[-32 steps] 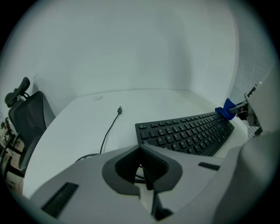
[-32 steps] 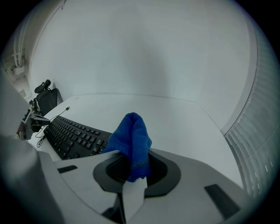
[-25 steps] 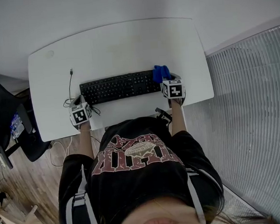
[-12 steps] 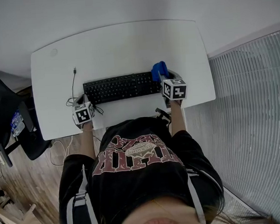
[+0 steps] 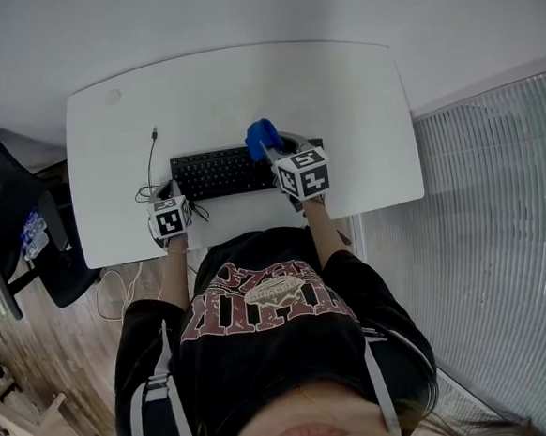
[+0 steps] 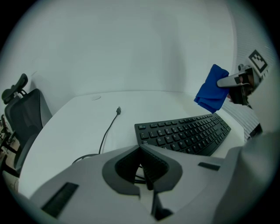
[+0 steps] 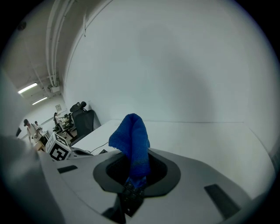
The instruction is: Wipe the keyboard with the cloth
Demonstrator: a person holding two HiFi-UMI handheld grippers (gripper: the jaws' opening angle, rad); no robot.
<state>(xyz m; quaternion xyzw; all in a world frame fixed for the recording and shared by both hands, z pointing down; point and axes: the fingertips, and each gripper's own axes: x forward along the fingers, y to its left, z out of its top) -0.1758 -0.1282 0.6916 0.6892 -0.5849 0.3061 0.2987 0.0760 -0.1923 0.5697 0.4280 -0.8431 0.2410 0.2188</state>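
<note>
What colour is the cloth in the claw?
The cloth is blue, clearest in the right gripper view.

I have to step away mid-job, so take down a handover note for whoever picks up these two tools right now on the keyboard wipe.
Right tool: shut on the blue cloth, held in the air over the right half of the keyboard, not touching it.
Left tool: shut, empty, by the keyboard's front left corner, near the loose cable.
Keyboard lies flat on the white desk.
Done: cloth is in the grip. Whether any keys are wiped does not show.
Left: lower the cloth and wipe across the keys.
</note>
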